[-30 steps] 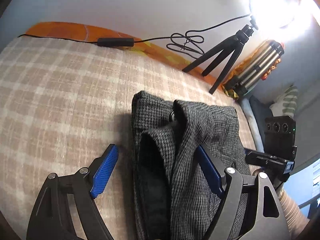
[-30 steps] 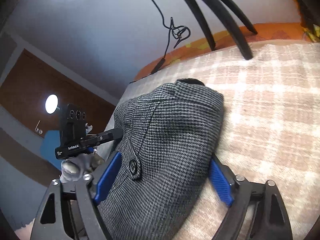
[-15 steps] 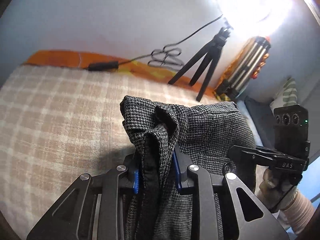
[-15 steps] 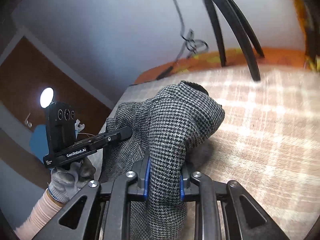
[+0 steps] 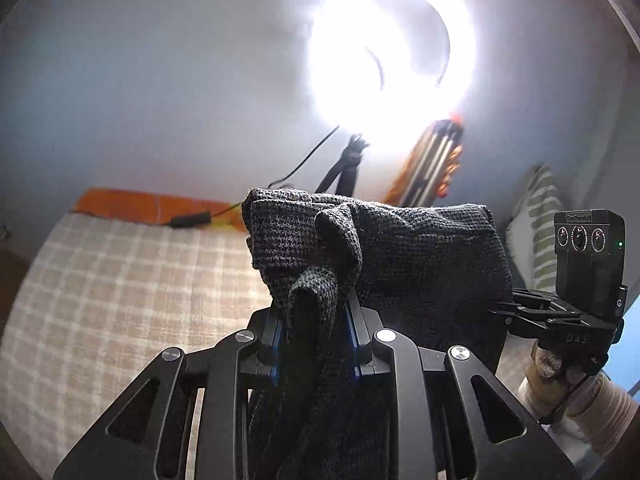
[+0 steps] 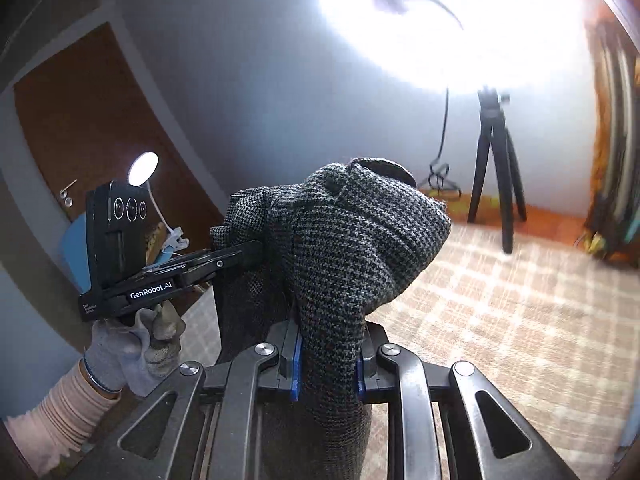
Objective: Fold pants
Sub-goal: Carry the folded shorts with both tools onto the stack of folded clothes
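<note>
Left gripper [image 5: 314,344]: jaws closed tight on a bunched fold of the pants [image 5: 400,264], blue pads pressing the cloth from both sides
Right gripper [image 6: 328,364]: jaws likewise clamped on another bunch of the same garment, cloth filling the narrow gap between the blue pads
Pants: grey houndstooth weave, gathered and raised off the bed [image 5: 120,300]; the fabric stands up ahead of both sets of jaws and spans between them, with more of it hanging below the jaws
Pants in the right view [image 6: 360,240]: a rounded hump of cloth directly ahead of the jaws, its dark inner opening showing at the top
Other gripper seen from the left: the right unit [image 5: 560,316] sits to the right of the left jaws, its tip at the edge of the cloth; whether it touches there cannot be told
Other gripper seen from the right: the left unit [image 6: 160,276] lies left of the right jaws, held by a gloved hand [image 6: 136,348], its tip buried in the cloth
Bed: beige checked cover, below and beyond the jaws
Ring light [image 5: 392,44]: glaring, high beyond the jaws, on a black tripod [image 6: 496,168] standing on the bed's far side
Door [image 6: 80,128]: brown, far left of the right jaws
</note>
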Motion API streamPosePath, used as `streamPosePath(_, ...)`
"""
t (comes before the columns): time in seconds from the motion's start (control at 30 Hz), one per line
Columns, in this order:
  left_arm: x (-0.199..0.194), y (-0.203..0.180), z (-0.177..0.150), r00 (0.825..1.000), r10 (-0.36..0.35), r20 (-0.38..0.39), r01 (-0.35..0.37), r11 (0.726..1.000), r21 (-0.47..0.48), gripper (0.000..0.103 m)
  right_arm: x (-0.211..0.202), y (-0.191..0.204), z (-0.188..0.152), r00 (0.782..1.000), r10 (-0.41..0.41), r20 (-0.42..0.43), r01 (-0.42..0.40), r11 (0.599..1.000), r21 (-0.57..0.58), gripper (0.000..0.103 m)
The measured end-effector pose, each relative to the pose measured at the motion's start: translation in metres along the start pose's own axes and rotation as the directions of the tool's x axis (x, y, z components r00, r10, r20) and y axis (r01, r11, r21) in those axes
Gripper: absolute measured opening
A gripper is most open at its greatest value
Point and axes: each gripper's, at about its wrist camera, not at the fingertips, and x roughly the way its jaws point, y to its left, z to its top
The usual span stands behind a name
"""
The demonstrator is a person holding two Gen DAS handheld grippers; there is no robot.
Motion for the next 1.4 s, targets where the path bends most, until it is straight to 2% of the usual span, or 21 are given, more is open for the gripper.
streamPosePath(0.2,-0.02,-0.036,0.01,0.999,-0.026,0.038,0.024,0.999,0.047,0.022,-0.049,0.015,0.002,0.998,-0.044,0.043,0.046,0.997,-0.064,0.018)
streamPosePath(0.6,-0.029,-0.136,0.028,0.986,-0.147,0.071,0.135,0.979,0.155,0.022,-0.156,-0.001,0.001,0.981,-0.137,0.14,0.147,0.987,-0.066,0.018)
streamPosePath(0.8,-0.005,-0.19,0.035,0.974,-0.221,0.059,0.205,0.958,0.201,0.022,-0.213,-0.022,-0.006,0.962,-0.207,0.177,0.219,0.974,-0.049,0.017)
streamPosePath(1.0,0.03,-0.248,0.043,0.957,-0.288,0.034,0.271,0.928,0.256,0.022,-0.272,-0.06,-0.007,0.934,-0.294,0.201,0.305,0.952,-0.026,0.018)
streamPosePath(1.23,0.076,-0.31,0.044,0.938,-0.346,0.009,0.328,0.899,0.29,0.022,-0.324,-0.123,-0.007,0.898,-0.384,0.213,0.39,0.921,0.017,0.017)
streamPosePath(1.4,0.116,-0.346,0.041,0.931,-0.365,-0.023,0.354,0.882,0.31,0.021,-0.345,-0.169,-0.006,0.882,-0.431,0.188,0.433,0.901,0.032,0.018)
